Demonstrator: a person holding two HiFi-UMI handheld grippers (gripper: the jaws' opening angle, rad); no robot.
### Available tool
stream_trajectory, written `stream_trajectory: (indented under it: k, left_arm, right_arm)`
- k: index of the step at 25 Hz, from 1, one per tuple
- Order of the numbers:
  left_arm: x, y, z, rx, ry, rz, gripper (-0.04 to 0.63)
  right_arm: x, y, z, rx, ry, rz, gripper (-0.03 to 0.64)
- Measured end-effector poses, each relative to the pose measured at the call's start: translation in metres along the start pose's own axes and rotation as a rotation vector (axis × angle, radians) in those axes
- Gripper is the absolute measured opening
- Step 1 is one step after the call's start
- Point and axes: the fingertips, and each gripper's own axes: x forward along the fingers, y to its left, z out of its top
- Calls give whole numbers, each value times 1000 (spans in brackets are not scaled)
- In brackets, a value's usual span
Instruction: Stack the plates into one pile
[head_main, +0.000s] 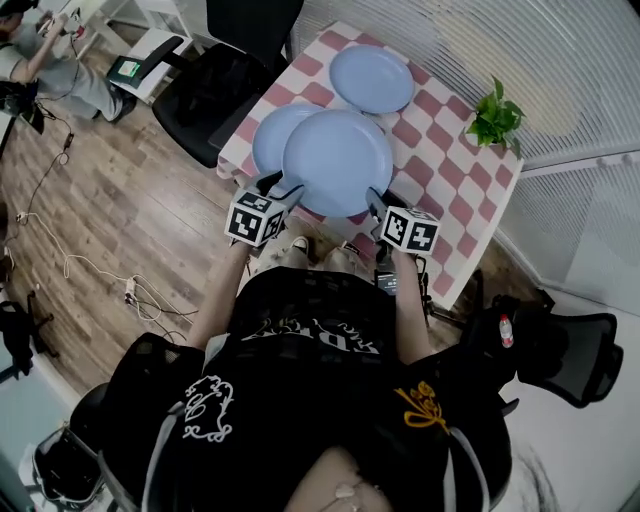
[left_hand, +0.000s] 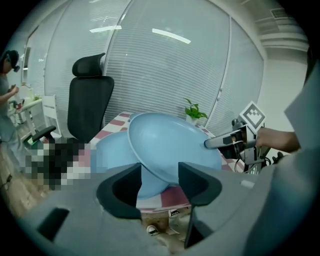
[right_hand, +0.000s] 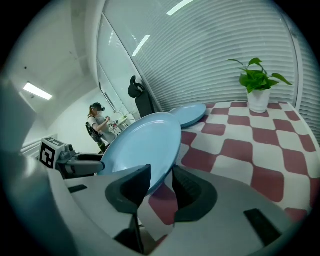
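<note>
L gripper (head_main: 281, 188) is clamped on the near-left rim of the held plate (head_main: 338, 160), and R gripper (head_main: 374, 199) is clamped on its near-right rim. So the blue plate's up off the checked table (head_main: 455, 160), over the near edge, carried btwn the two, tilted. It overlaps a second plate (head_main: 266, 135), which lies flat on the cloth just to the left. Third plate (head_main: 371, 78) sits apart at the far side. Potted plant (head_main: 496, 120) on the far-right corner. Black chair (head_main: 215, 85) left of the table.
</note>
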Motion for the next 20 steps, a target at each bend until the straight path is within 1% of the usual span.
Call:
stream_trajectory:
  k: [6,11,15,20]
  left_arm:
    - [-26,40,-33,-82,25,50,238]
    - [-32,60,-55,-140,53,61,238]
    - [-32,73,-58,-170,50,60,238]
    - [-23,86,-49,-205,24,59,238]
  right_arm:
    - [37,41,-18,-7,77,47,137]
    - [56,54,-32,-13,145,24,137]
    - [68,58,-34,8,166,20,138]
    - [80,57,-26,59,171,19,138]
